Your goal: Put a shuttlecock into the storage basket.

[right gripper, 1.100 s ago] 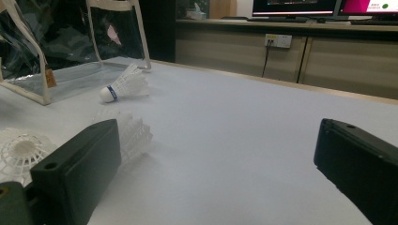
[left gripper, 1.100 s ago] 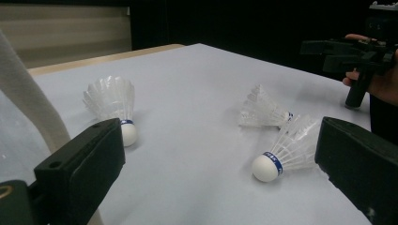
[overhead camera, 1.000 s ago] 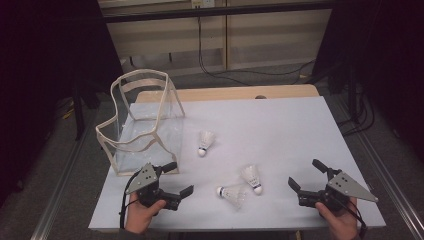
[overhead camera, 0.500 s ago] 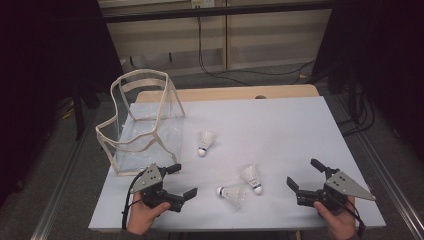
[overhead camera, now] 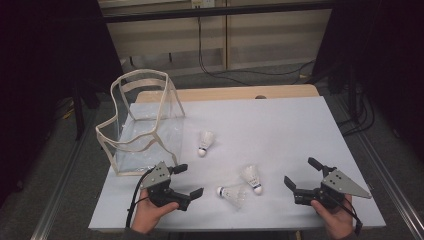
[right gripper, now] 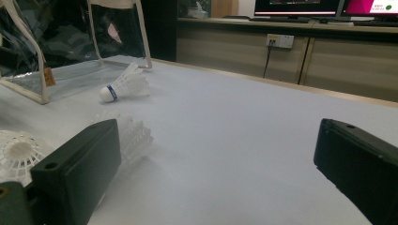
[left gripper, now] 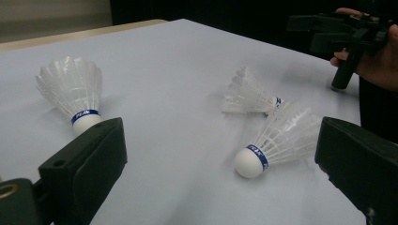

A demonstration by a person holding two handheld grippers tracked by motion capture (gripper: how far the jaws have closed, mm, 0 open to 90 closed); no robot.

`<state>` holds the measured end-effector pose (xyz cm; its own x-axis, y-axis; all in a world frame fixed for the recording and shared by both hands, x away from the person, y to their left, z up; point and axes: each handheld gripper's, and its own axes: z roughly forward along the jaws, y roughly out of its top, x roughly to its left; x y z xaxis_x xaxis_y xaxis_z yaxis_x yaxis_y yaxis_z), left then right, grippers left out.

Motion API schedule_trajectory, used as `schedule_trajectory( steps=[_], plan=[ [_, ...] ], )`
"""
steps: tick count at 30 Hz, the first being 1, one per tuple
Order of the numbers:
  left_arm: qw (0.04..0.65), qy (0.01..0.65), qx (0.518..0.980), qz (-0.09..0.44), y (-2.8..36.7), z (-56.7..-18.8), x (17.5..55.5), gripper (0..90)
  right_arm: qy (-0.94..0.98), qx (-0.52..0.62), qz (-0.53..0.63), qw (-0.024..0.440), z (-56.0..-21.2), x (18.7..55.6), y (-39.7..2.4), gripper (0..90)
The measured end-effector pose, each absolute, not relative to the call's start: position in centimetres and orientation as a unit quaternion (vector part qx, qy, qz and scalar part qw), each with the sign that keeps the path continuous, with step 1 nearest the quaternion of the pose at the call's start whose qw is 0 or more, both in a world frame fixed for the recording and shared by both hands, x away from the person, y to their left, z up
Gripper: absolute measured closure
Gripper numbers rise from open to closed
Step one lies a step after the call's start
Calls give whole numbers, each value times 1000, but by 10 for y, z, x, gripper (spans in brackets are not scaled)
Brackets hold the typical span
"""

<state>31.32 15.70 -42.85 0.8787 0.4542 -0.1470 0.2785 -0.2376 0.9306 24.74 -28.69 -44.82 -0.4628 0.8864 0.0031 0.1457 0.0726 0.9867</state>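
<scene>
Three white feathered shuttlecocks with blue-banded cork heads lie on the pale grey worktop point(overhead camera: 280, 125); a clear plastic bag with cream trim point(overhead camera: 142, 125) stands open at the far left.

The left tongs point(overhead camera: 192, 180) are spread wide and hold nothing, low over the near left part of the worktop. The nearest shuttlecock point(overhead camera: 231, 193) lies just to their right, on its side. Long axis: roughly across the worktop, cork head toward the left tongs, feather skirt pointing away to the right. In the left gripper view that shuttlecock point(left gripper: 277, 140) sits between the two jaws but ahead of them, not yet inside the gap, cork head nearest the camera and a bit toward the right jaw.

The second shuttlecock point(overhead camera: 251, 177) lies just beyond the first, skirts close or touching, cannot tell which; its cork points toward the person. The third shuttlecock point(overhead camera: 205, 141) is farther back, near the bag's open side.

The right tongs point(overhead camera: 300, 172) are also spread and empty, at the near right, clearly farther from the pair than the left tongs.

Judgement: left hand is the nearer one; the coming move looks like a short push forward and right so the jaws straddle the cork head or the skirt's neck. Risk: closing on the feathers crushes them, or a jaw nudges the neighbouring shuttlecock.
</scene>
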Motion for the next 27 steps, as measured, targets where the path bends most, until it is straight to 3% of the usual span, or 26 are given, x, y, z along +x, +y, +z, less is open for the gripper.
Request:
schedule_trajectory(
  steps=[27],
  plan=[
    [534,222,814,51,133,-429,322,31,652,397,548,341,-447,246,-289,11]
  ],
)
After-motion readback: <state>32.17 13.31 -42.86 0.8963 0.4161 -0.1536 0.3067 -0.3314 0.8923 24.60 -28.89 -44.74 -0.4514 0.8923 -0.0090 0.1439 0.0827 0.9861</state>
